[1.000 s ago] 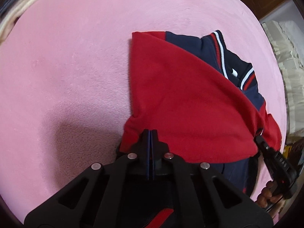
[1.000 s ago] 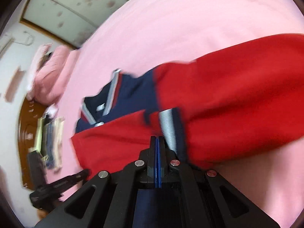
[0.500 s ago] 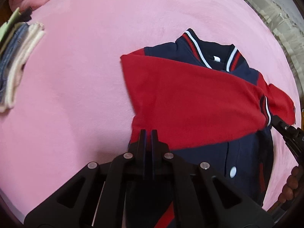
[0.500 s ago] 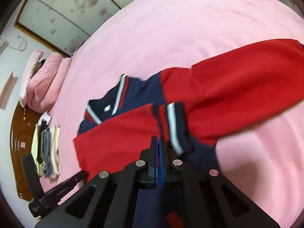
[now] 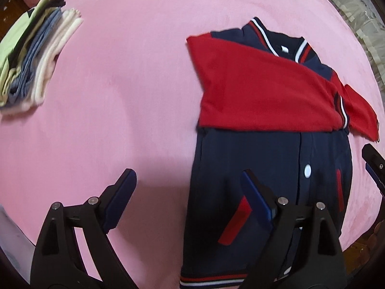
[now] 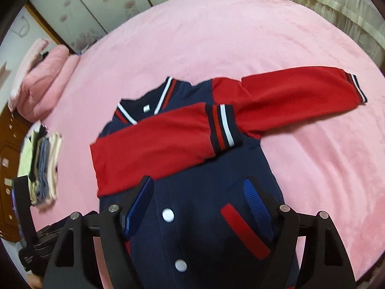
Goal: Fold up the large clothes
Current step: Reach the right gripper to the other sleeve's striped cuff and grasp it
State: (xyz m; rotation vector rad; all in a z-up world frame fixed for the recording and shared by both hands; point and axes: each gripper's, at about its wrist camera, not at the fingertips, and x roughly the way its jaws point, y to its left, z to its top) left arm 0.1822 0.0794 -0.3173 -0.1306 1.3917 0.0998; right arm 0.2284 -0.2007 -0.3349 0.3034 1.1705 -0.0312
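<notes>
A navy varsity jacket (image 5: 264, 163) with red sleeves lies front up on the pink bed; it also shows in the right wrist view (image 6: 207, 192). One red sleeve (image 6: 154, 149) is folded across the chest, its striped cuff (image 6: 223, 127) near the far shoulder. The other sleeve (image 6: 296, 91) stretches out to the right. My left gripper (image 5: 190, 180) is open and empty above the jacket's lower left edge. My right gripper (image 6: 199, 190) is open and empty above the jacket's front, over the snaps.
A stack of folded clothes (image 5: 36, 60) lies at the bed's left side, also in the right wrist view (image 6: 43, 163). A pink pillow (image 6: 41, 77) is at the head. Wooden furniture (image 6: 7, 159) stands left, curtains (image 6: 336, 4) far right.
Both grippers were shut on the red sleeve, carried it across the chest, then opened and let it go. Both have pulled back toward the jacket's lower half.
</notes>
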